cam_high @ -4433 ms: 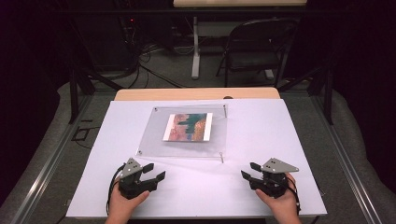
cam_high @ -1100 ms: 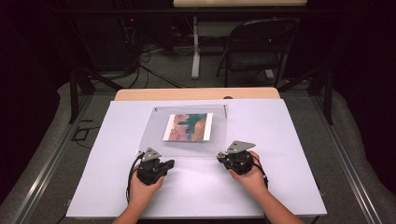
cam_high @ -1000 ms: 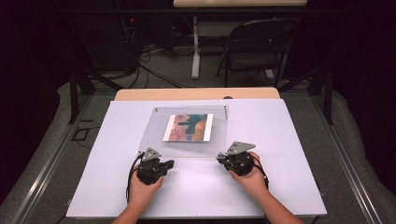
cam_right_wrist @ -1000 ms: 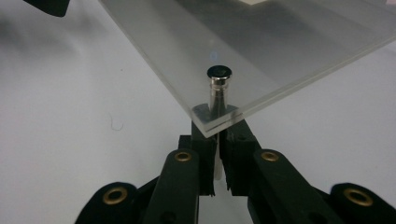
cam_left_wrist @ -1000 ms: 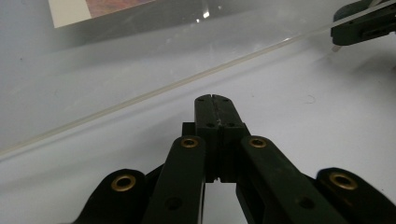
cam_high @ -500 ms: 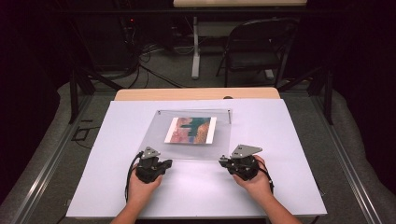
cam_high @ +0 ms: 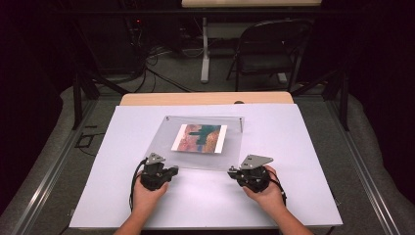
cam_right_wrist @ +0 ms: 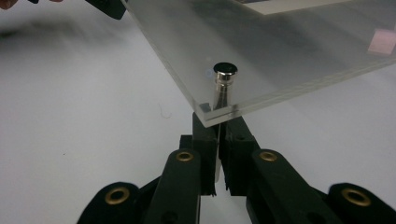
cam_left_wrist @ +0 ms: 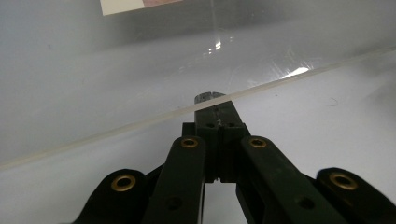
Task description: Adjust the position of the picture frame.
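A clear acrylic frame holding a red and teal picture lies mid-table. My left gripper is at its near left corner and my right gripper at its near right corner. In the right gripper view the jaws are closed on the metal post under the frame corner, which sits raised off the table. In the left gripper view the jaws are closed beneath the frame edge, with a post cap just past their tip.
The white table has bare room left, right and in front of the frame. Two posts stand at the frame's far corners. A folding chair, cables and a table leg are on the floor beyond.
Both grippers came from the table's front edge up to the frame's near corners. In the last second the frame and picture shifted slightly right and toward me; the right hand drew back a little.
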### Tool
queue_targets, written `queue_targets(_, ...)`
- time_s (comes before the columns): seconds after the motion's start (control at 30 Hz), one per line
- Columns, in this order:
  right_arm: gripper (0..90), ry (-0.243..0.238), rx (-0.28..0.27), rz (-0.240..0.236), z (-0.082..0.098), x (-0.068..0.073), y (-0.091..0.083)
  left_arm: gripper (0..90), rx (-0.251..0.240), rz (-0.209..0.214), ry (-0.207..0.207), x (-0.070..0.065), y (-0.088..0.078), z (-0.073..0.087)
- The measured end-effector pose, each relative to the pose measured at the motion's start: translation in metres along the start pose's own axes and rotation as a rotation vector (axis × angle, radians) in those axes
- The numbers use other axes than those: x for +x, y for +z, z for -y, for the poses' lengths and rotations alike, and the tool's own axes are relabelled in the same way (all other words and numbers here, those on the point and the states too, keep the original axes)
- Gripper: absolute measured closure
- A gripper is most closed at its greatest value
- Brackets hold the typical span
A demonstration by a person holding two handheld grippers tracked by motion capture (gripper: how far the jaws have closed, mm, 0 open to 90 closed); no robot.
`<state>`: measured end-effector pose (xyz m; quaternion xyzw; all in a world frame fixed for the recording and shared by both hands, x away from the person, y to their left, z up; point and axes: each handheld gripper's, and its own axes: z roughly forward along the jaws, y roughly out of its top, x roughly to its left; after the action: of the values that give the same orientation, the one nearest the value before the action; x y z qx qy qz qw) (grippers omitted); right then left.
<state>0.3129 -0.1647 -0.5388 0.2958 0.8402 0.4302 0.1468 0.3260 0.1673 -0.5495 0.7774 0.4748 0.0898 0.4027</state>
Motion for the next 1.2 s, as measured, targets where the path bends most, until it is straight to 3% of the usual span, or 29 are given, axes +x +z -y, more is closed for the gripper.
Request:
queue_targets(0.37, 85.5, -0.002, -0.017, -0.008, 0.004, 0.009, -0.005, 90.0, 0.004, 0.029, -0.035, 0.007, 0.007, -0.013)
queue_targets(0.53, 85.4, -0.008, -0.012, -0.011, 0.006, 0.017, -0.006, 90.0, 0.01, 0.022, -0.042, 0.01, 0.015, -0.02)
queue_targets(0.73, 85.4, -0.001, -0.016, -0.011, 0.008, 0.027, -0.006, 90.0, 0.019, -0.011, -0.018, 0.01, 0.022, -0.028)
queue_targets(1.07, 85.5, 0.031, -0.031, -0.043, 0.008, 0.048, -0.003, 90.0, 0.005, -0.013, -0.042, 0.017, 0.028, -0.035)
queue_targets(1.2, 85.5, 0.058, -0.043, -0.066, 0.004, 0.051, 0.001, 90.0, -0.01, 0.01, -0.091, 0.023, 0.027, -0.033)
